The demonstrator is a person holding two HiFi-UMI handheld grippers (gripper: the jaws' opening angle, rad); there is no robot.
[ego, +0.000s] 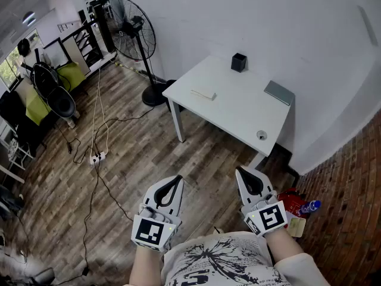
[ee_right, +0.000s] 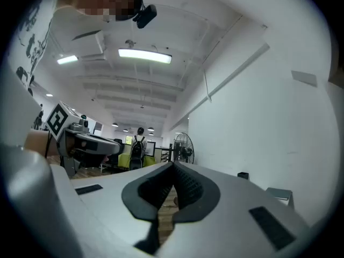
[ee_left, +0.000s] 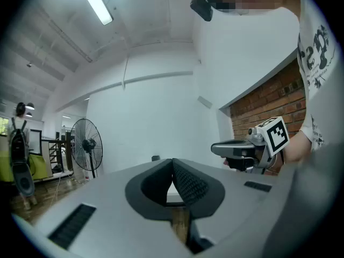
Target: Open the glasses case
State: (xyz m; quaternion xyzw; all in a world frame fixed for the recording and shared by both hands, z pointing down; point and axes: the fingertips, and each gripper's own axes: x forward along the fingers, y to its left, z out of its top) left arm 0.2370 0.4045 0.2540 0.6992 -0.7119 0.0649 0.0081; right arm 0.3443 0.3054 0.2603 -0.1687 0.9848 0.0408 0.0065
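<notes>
A white table stands by the wall, well ahead of me. On it lie a flat grey rectangular object at the back right and a slim beige object near the left edge; I cannot tell which is the glasses case. My left gripper and right gripper hang side by side close to my body, over the wooden floor and far short of the table. Both are shut with nothing between the jaws. The left gripper view shows its own tips meeting; the right gripper view shows the same.
A black cup and a small round item also sit on the table. A standing fan is left of it. Cables and a power strip cross the floor. A red bag and bottle lie at my right.
</notes>
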